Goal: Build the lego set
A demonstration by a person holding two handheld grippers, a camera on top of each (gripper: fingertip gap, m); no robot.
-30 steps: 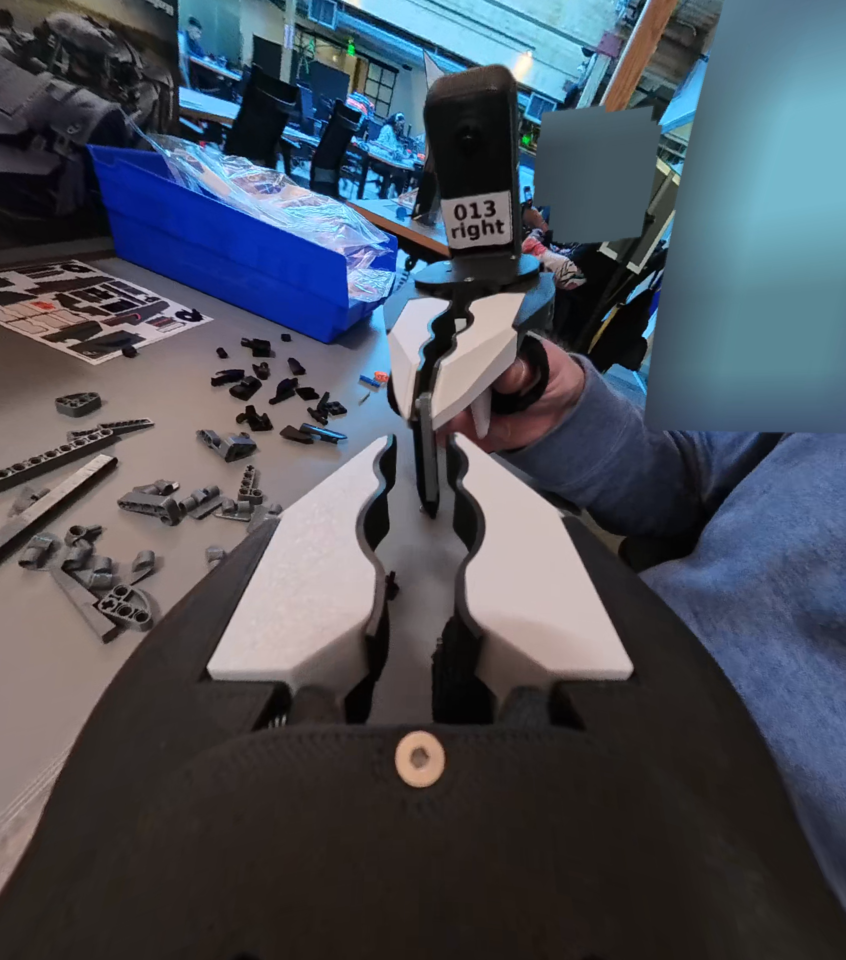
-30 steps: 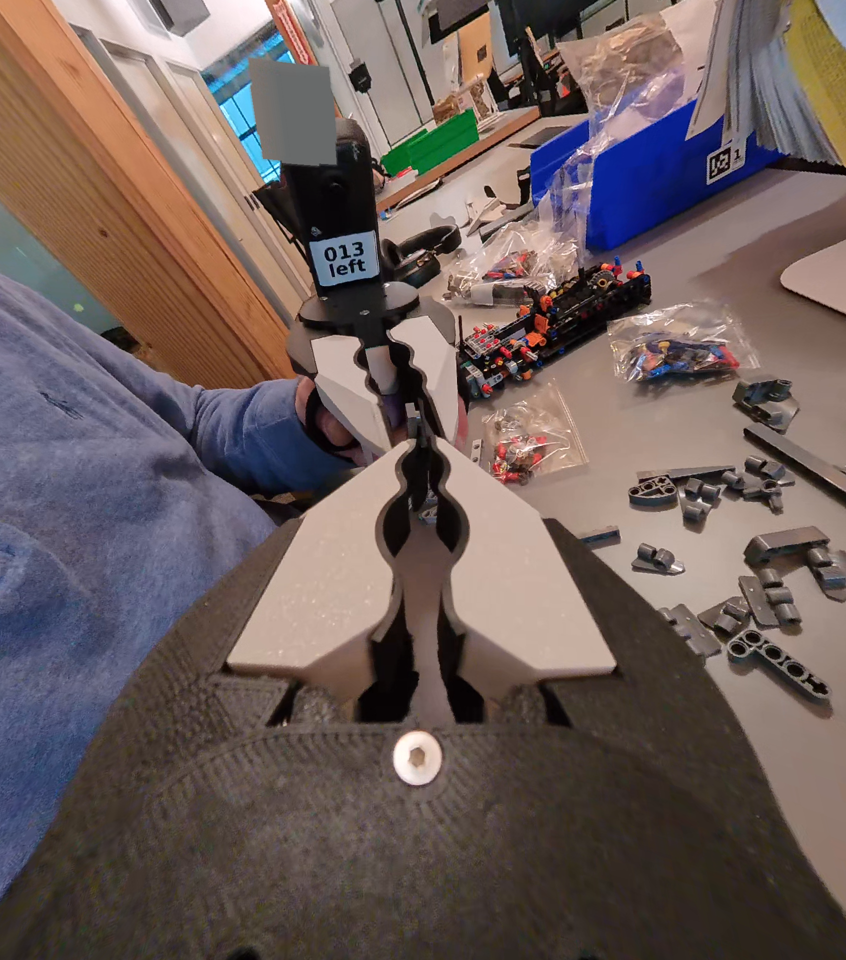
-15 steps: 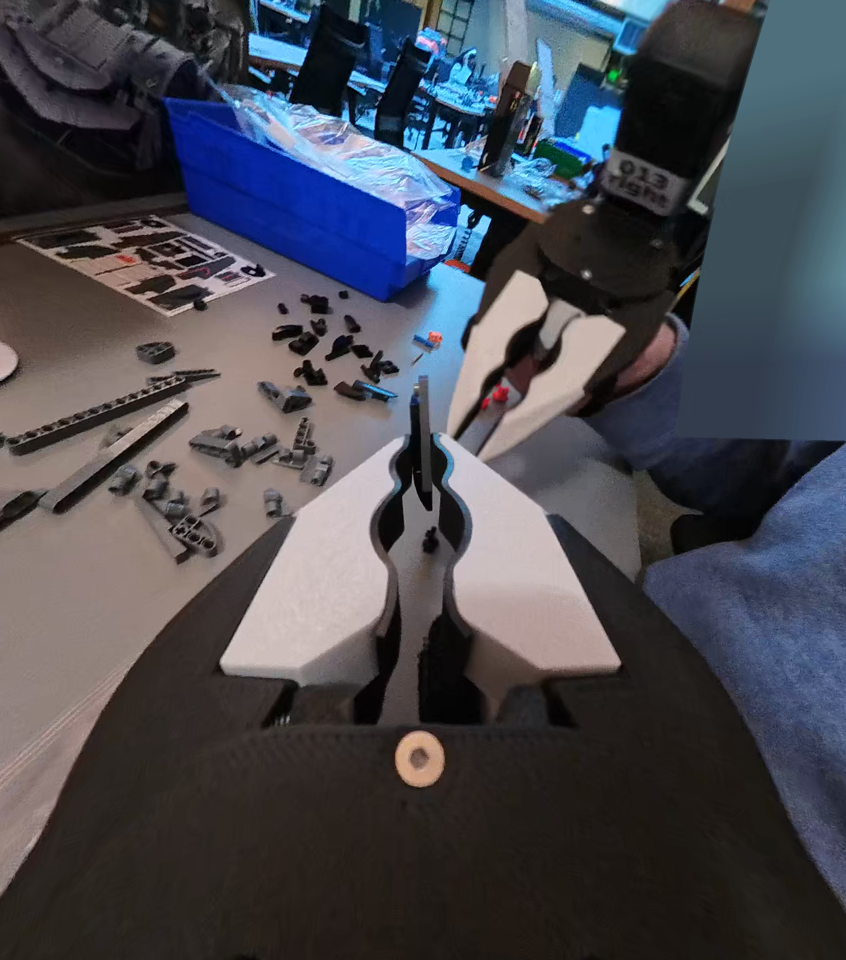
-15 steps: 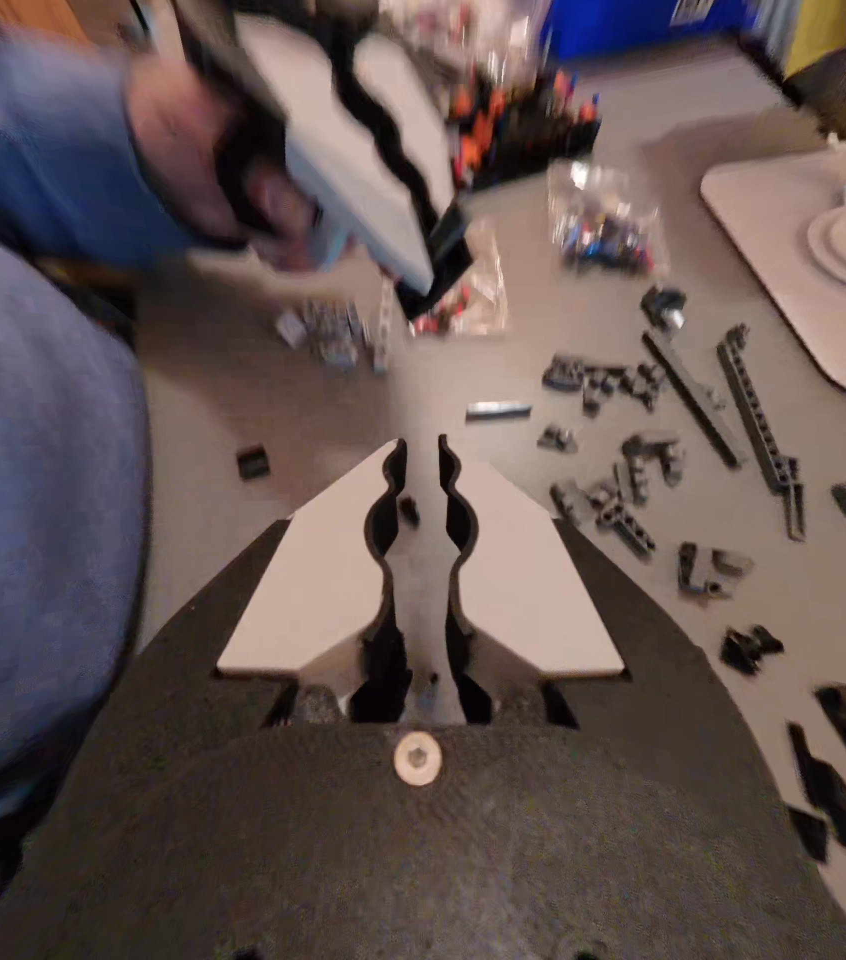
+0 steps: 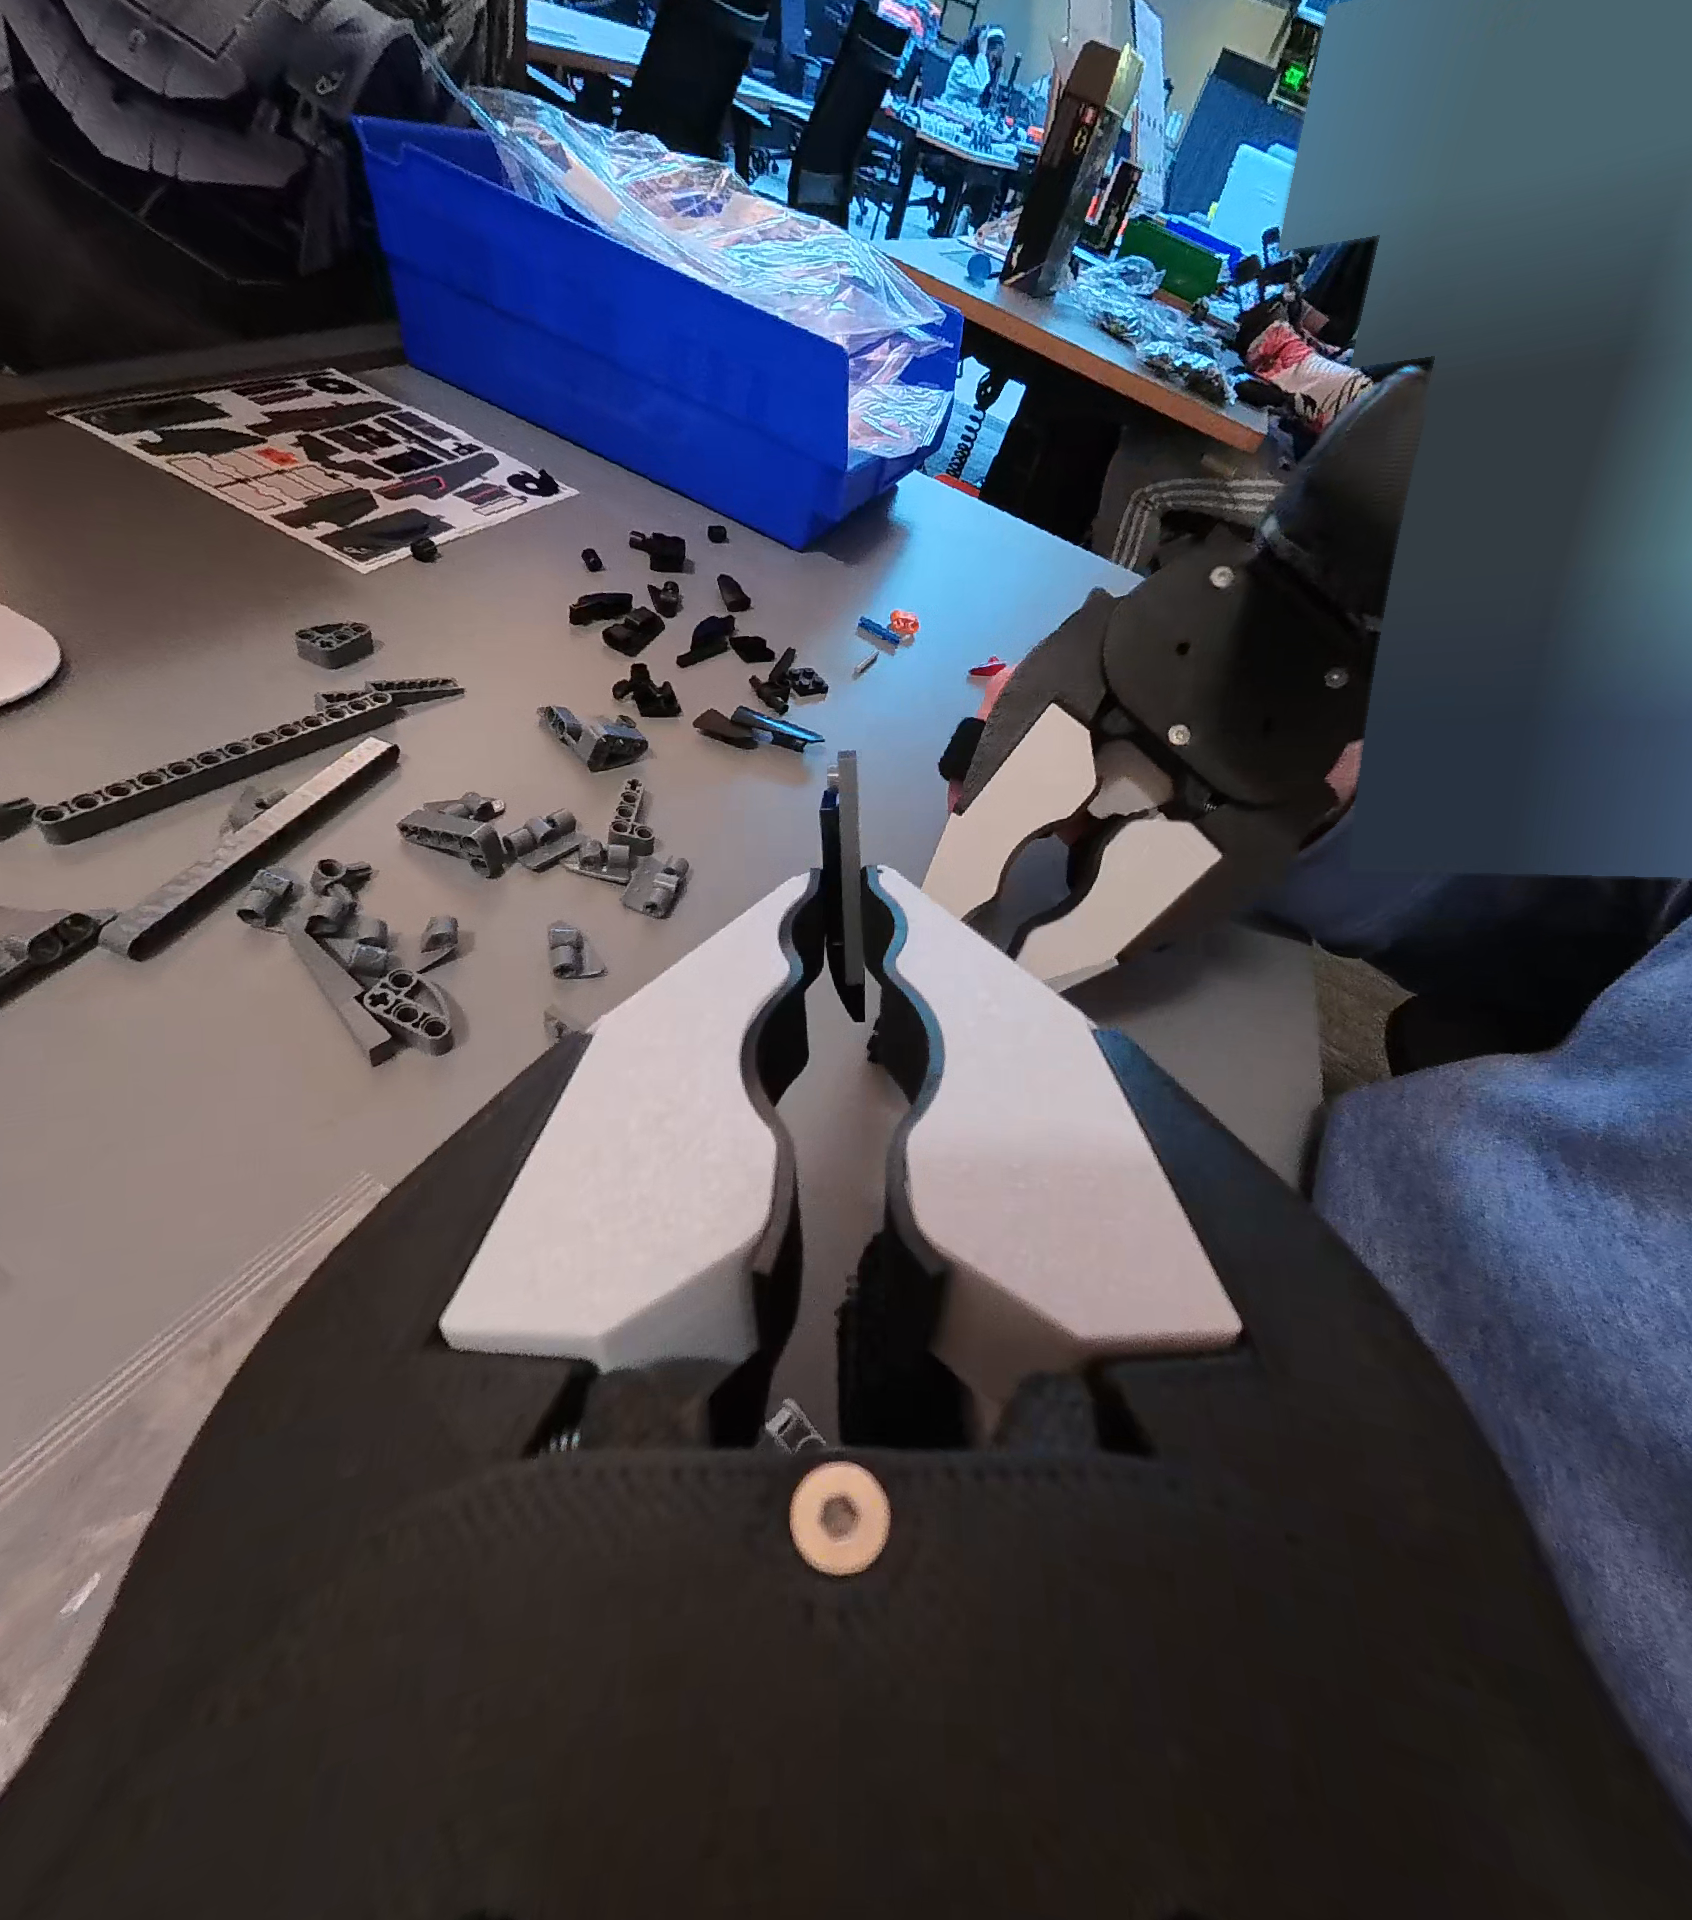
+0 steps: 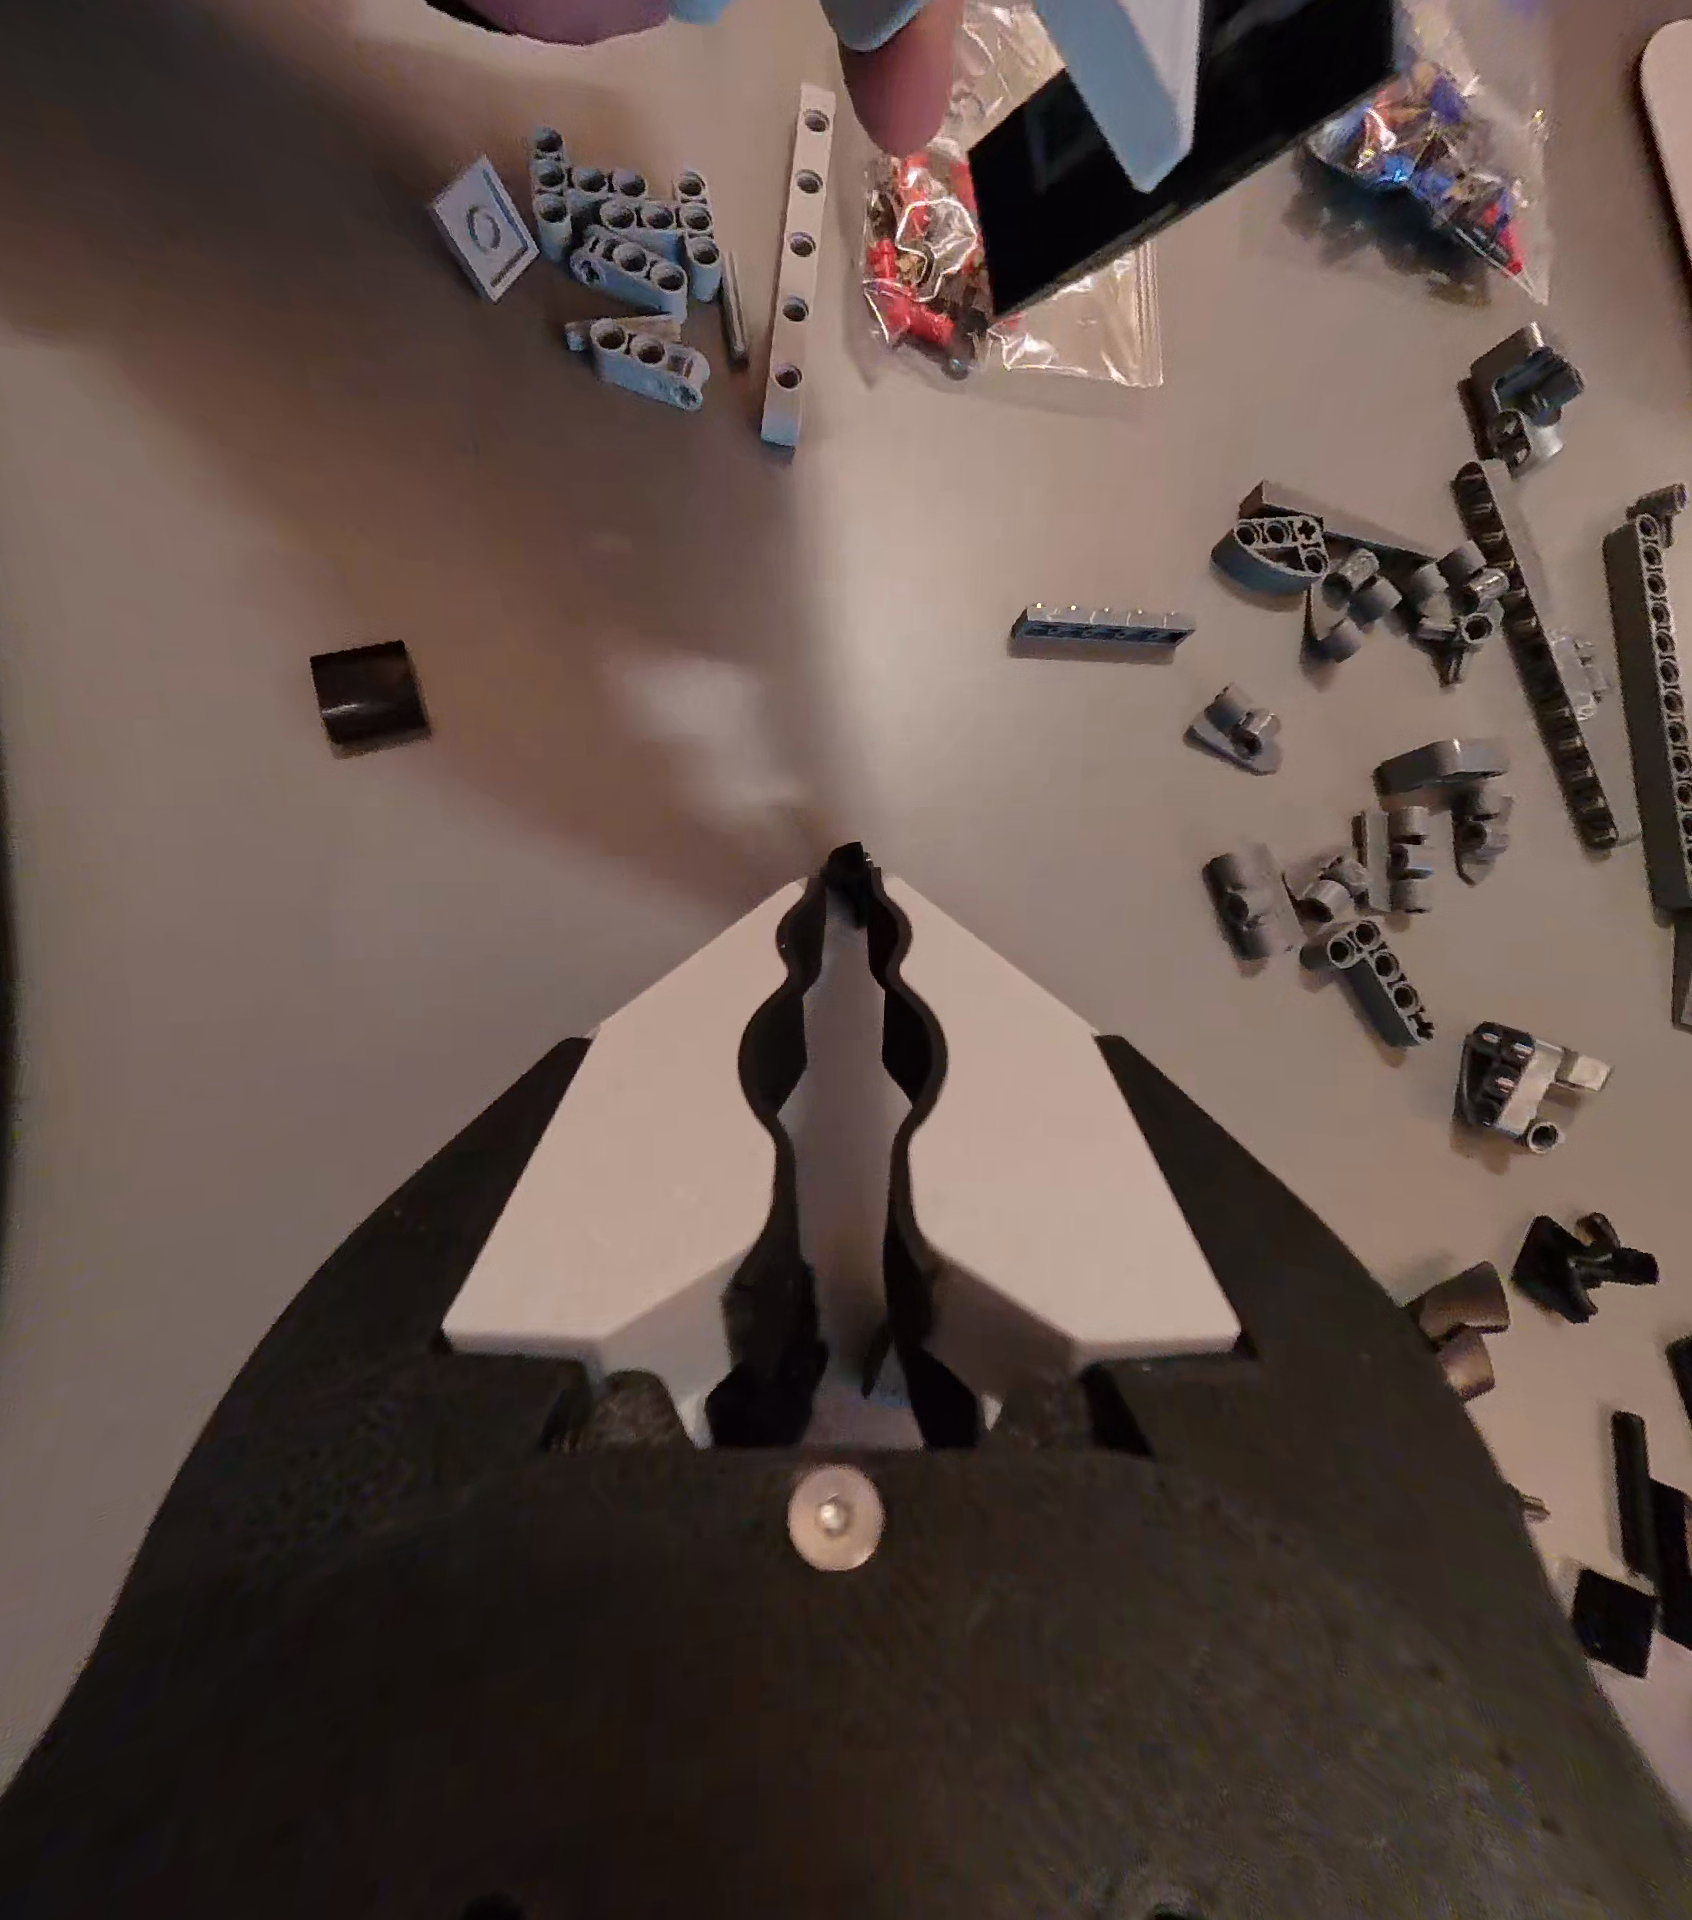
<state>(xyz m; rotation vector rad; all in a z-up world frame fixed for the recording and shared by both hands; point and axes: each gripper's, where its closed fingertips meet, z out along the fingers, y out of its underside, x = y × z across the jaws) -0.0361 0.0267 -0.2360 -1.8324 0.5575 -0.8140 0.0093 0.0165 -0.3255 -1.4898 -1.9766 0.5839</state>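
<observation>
The left gripper [image 5: 844,883] pinches a thin, flat black plate [image 5: 844,862], upright and edge-on above the table's [image 5: 146,1122] near edge. The right gripper [image 6: 847,878] points straight down at the bare middle of the table, tips nipped on a tiny black peg [image 6: 850,868]. Loose grey beams [image 6: 1528,644] and connectors lie scattered toward the right edge.

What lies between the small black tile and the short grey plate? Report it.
Only bare table, seen in the right wrist view, separates black tile from grey plate.
</observation>
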